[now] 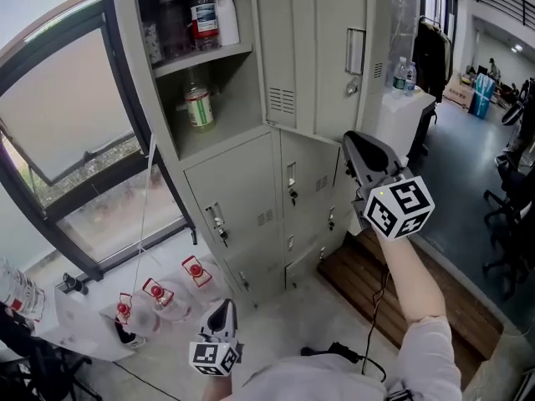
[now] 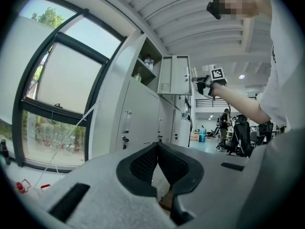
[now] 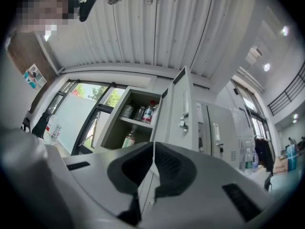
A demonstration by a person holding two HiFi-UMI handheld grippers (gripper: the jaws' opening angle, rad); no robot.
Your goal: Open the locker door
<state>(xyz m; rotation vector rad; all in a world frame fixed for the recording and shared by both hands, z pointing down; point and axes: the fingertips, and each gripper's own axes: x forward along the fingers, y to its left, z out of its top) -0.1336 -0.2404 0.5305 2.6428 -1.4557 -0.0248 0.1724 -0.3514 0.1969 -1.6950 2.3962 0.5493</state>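
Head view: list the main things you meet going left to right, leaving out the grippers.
window → red-labelled bottle → open locker door → handle of the neighbouring shut door → water bottles → black chairs

Bottles [image 1: 203, 17] on locker shelf [image 1: 201, 59]

No words or numbers clear enough to read anywhere. Red label on the top-shelf bottle [image 1: 203, 15], green label on the lower-shelf bottle [image 1: 198, 107], small poster [image 3: 31, 75] on the wall: print too tiny.
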